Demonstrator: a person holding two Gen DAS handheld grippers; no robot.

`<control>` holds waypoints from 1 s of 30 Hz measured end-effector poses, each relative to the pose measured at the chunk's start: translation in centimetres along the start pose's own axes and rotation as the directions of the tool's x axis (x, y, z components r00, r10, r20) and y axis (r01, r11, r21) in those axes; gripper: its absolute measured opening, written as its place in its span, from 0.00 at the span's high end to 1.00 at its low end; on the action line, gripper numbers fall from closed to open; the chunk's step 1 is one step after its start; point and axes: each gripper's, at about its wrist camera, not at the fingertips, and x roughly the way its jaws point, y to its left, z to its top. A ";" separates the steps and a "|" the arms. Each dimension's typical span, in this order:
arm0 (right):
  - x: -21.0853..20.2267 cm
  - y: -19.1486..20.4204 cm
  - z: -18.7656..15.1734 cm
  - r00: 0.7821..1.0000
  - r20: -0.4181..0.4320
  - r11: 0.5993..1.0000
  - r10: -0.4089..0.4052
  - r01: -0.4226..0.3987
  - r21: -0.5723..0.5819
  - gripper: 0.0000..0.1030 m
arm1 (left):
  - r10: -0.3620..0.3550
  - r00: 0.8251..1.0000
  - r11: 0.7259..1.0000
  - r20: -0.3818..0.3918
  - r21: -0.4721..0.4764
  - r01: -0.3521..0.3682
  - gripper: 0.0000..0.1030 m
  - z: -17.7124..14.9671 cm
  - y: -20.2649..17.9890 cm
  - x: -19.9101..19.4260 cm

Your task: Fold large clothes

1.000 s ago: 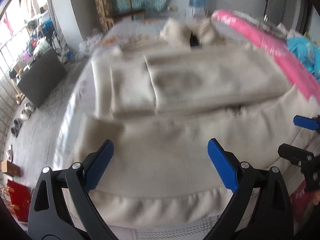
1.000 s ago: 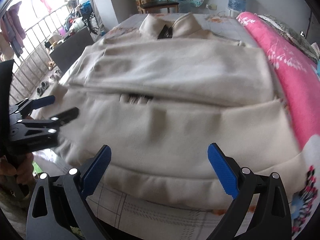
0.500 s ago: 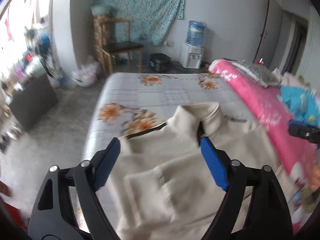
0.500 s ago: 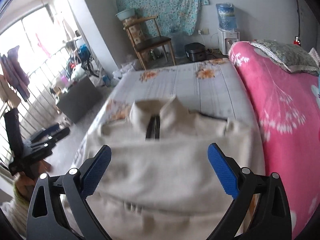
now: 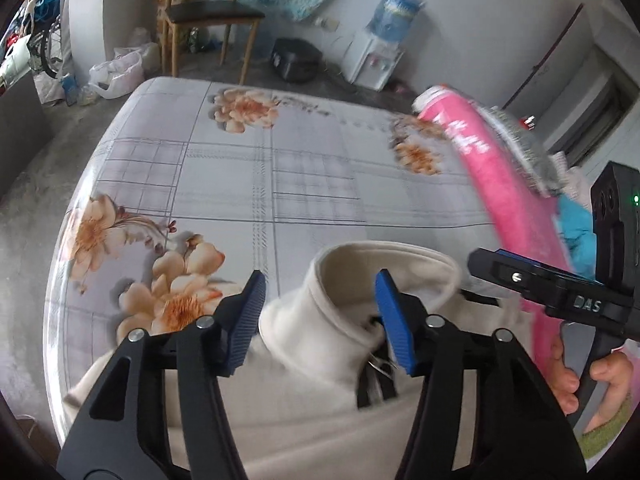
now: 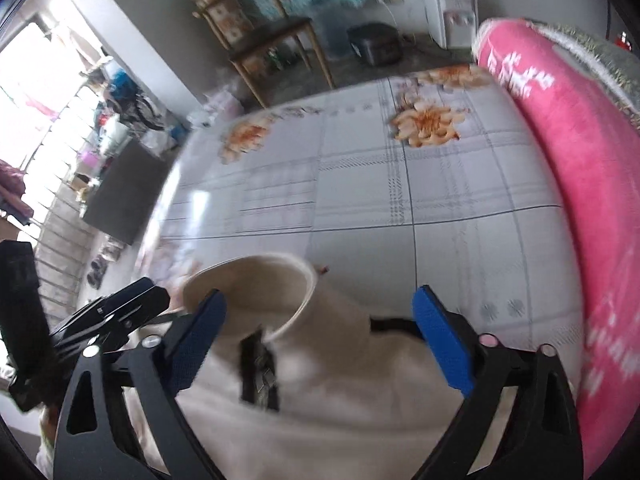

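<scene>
Only left wrist view shows hand [image 5: 576, 376] gripping right gripper [image 5: 520, 276].

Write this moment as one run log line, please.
garment: cream fleece zip-collar jacket on floral bedsheet | left gripper: closing, collar between jaws | right gripper: closing, above collar

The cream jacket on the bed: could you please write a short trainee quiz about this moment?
1. True or false: the cream jacket's stand-up collar points toward the wooden chair.
2. What lies along the bedsheet's right edge? A) pink blanket B) green towel C) black suitcase
3. Fill in: the left gripper straddles the jacket's ____.

Key: 1 true; 2 A; 3 collar. Neither it nor the right gripper grips cloth yet; both are closing.
</scene>
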 end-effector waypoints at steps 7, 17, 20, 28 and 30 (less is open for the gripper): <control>2.9 -0.8 -0.9 0.998 -0.063 1.000 0.006 -0.007 -0.013 0.64 | 0.036 0.998 0.998 -0.059 0.055 -0.033 0.87 -0.7 -0.6 2.4; -5.4 1.4 -6.8 0.999 0.041 0.973 -0.011 0.020 -0.228 0.91 | -0.009 0.999 0.963 0.043 0.268 -0.003 0.91 -5.3 -3.9 -5.1; -7.0 1.3 -9.9 0.998 0.051 0.960 -0.028 0.041 -0.276 0.91 | -0.015 0.999 0.940 0.043 0.342 -0.001 0.91 -8.5 -4.9 -7.3; -3.5 -0.5 -17.6 0.986 -0.027 0.919 -0.165 0.143 -0.367 0.85 | 0.068 0.994 0.933 -0.088 0.358 -0.032 0.90 -15.3 -3.5 -5.0; -4.2 -0.6 -18.3 0.988 -0.020 0.914 -0.154 0.134 -0.383 0.74 | 0.074 0.989 0.941 -0.124 0.337 -0.028 0.88 -16.0 -2.6 -4.3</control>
